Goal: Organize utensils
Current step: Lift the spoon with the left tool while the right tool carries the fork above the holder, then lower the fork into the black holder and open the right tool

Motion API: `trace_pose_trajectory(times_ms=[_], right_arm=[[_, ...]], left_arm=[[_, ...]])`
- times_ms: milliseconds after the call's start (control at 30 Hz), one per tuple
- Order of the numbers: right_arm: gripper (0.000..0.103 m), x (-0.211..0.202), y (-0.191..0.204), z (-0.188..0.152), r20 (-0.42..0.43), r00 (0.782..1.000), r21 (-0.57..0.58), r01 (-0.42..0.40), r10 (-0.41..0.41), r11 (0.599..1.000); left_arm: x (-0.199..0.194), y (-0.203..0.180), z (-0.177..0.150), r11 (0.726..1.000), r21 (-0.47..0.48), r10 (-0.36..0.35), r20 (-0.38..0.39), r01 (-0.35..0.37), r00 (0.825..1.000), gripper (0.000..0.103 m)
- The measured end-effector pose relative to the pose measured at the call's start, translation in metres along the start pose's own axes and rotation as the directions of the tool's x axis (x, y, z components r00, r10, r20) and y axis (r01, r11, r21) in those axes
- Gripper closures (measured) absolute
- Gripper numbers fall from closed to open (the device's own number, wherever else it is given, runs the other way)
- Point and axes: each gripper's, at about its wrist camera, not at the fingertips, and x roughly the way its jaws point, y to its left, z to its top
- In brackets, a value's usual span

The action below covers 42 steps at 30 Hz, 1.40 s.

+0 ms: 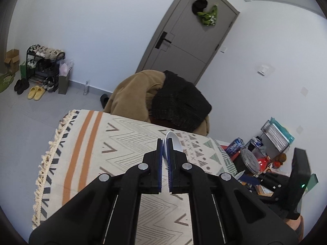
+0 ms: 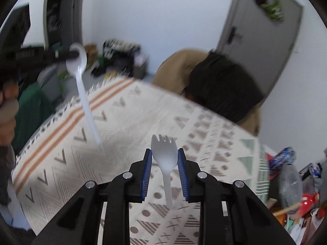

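My left gripper [image 1: 165,145] is shut on a white plastic spoon [image 1: 173,141], gripping it by the bowl edge, above the patterned tablecloth [image 1: 92,149]. In the right wrist view the left gripper [image 2: 70,55] shows at upper left with the spoon [image 2: 81,81] hanging handle-down over the cloth. My right gripper [image 2: 164,153] is shut on a white plastic spork [image 2: 164,159], its tines pointing forward and its handle hanging down between the fingers. The right gripper's body shows at the right edge of the left wrist view [image 1: 294,185].
A chair draped with a tan and a black garment [image 1: 163,100] stands at the table's far edge. Clutter of bags, a lid and boxes [image 1: 253,157] lies on the floor to the right. A shoe rack [image 1: 44,67] stands by the far wall.
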Motion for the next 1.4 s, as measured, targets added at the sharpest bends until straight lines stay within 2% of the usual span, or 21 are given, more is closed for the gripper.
trace_pose_trajectory(times_ms=[100,233,467,567,700,933,1033,1067,1100,1133,1167,1400], right_arm=[[0.077,-0.03,-0.014,0.0,0.075,0.996,0.041,0.034,-0.037,0.999],[0.077,-0.073,-0.04,-0.002,0.188,0.978,0.119,0.066,-0.088,0.991],[0.077,-0.136,-0.076,-0.015,0.337,0.923,0.238,0.106,-0.185,0.965],[0.077,-0.15,-0.089,-0.022,0.355,0.912,0.272,0.11,-0.206,0.956],[0.077,-0.159,-0.106,-0.038,0.354,0.908,0.314,0.109,-0.223,0.943],[0.077,-0.161,-0.133,-0.075,0.347,0.915,0.388,0.06,-0.206,0.92],[0.077,-0.147,-0.137,-0.087,0.321,0.927,0.413,0.046,-0.193,0.909],[0.074,-0.142,-0.139,-0.091,0.304,0.934,0.426,0.044,-0.189,0.903],[0.067,-0.136,-0.143,-0.096,0.281,0.94,0.448,0.049,-0.193,0.893],[0.047,-0.133,-0.144,-0.098,0.272,0.942,0.458,0.054,-0.197,0.887],[0.036,-0.133,-0.145,-0.101,0.276,0.938,0.461,0.06,-0.208,0.885],[0.034,-0.143,-0.155,-0.125,0.312,0.928,0.511,0.015,-0.202,0.859]], left_arm=[[-0.004,-0.018,-0.001,1.0,0.022,-0.018,0.005,0.018,1.0,0.098],[-0.01,-0.044,-0.003,0.998,0.055,-0.044,0.015,0.043,0.999,0.098],[-0.008,-0.077,-0.009,0.992,0.107,-0.068,0.014,0.066,0.998,0.098],[-0.004,-0.088,-0.011,0.99,0.119,-0.079,0.004,0.078,0.997,0.098],[0.003,-0.1,-0.014,0.987,0.132,-0.093,-0.006,0.093,0.996,0.098],[0.012,-0.128,-0.018,0.979,0.172,-0.113,-0.01,0.113,0.994,0.098],[0.016,-0.141,-0.02,0.974,0.189,-0.126,-0.014,0.127,0.992,0.098],[0.017,-0.145,-0.02,0.973,0.191,-0.131,-0.017,0.132,0.991,0.098],[0.018,-0.149,-0.021,0.971,0.193,-0.137,-0.021,0.139,0.99,0.098],[0.02,-0.154,-0.022,0.97,0.198,-0.142,-0.023,0.143,0.99,0.098],[0.021,-0.157,-0.023,0.968,0.202,-0.144,-0.024,0.146,0.989,0.098],[0.029,-0.189,-0.028,0.956,0.251,-0.152,-0.019,0.152,0.988,0.098]])
